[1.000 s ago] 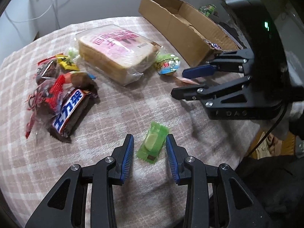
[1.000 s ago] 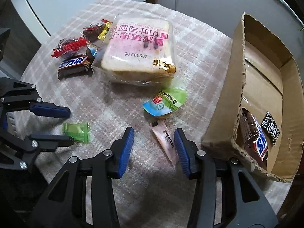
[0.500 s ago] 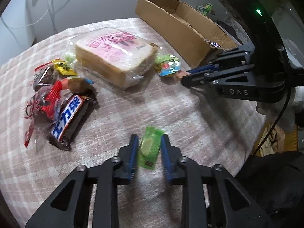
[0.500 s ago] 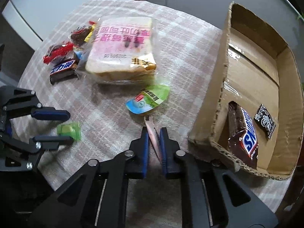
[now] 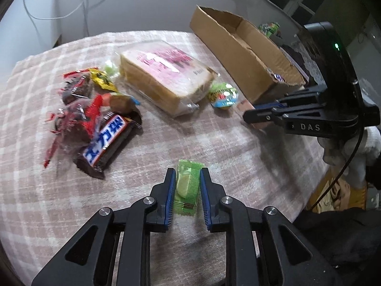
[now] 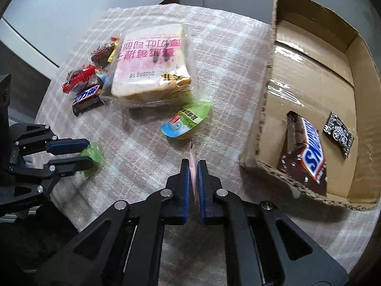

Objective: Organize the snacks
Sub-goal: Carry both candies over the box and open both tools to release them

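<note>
My left gripper [image 5: 187, 175] is shut on a green wrapped candy [image 5: 187, 187], held just above the checked cloth; it shows too in the right wrist view as the left gripper [image 6: 87, 152] with the green candy [image 6: 91, 151]. My right gripper [image 6: 194, 164] is shut on a thin pink sachet [image 6: 192, 164], edge-on between the pads, near the cardboard box [image 6: 262, 124]. In the left wrist view the right gripper [image 5: 250, 114] hangs beside the box [image 5: 238, 54] with the pink sachet [image 5: 258, 125] partly hidden.
A bagged bread loaf [image 6: 152, 66], a green-lidded jelly cup [image 6: 185, 122], a Snickers bar [image 5: 104, 141] and several red-wrapped sweets [image 5: 76, 109] lie on the round table [image 5: 214, 143]. Inside the box lie another Snickers bar [image 6: 307, 150] and a small black packet [image 6: 338, 133].
Both grippers closed: the left on the green candy, the right on the pink sachet. Each has since lifted its snack slightly off the cloth and shifted a little.
</note>
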Tool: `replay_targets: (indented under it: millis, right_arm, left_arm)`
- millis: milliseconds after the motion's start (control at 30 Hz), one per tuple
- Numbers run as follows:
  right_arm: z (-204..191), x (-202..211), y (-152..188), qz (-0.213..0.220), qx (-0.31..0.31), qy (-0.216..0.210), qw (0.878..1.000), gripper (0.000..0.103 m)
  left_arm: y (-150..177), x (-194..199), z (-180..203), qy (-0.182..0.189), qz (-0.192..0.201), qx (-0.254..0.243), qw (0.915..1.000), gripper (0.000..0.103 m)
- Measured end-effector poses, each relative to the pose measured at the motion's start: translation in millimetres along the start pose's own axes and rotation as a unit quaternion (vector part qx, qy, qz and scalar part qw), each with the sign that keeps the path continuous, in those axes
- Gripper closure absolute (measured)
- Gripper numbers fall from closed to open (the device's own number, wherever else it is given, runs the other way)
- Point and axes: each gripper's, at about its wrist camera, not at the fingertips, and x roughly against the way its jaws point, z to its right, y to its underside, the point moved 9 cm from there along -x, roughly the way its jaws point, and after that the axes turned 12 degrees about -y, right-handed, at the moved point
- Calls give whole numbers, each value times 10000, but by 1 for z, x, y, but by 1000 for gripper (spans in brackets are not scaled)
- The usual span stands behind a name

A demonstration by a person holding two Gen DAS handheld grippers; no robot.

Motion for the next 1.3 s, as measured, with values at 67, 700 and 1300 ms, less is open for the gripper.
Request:
replay_targets:
  millis: [67, 700, 1300]
  right_arm:
    - [-1, 4, 1, 35, -44, -48, 10000, 97]
    - [14, 104, -18, 1068, -461, -171, 9931, 97]
    - [92, 164, -47, 1688, -767, 419, 9818, 97]
  left_arm:
    - [-1, 4, -4, -20, 25, 38, 10000, 84]
    - [-78, 35, 29, 271, 688, -235, 9970, 84]
    - [-171, 19, 89, 376, 1109, -808, 9898, 84]
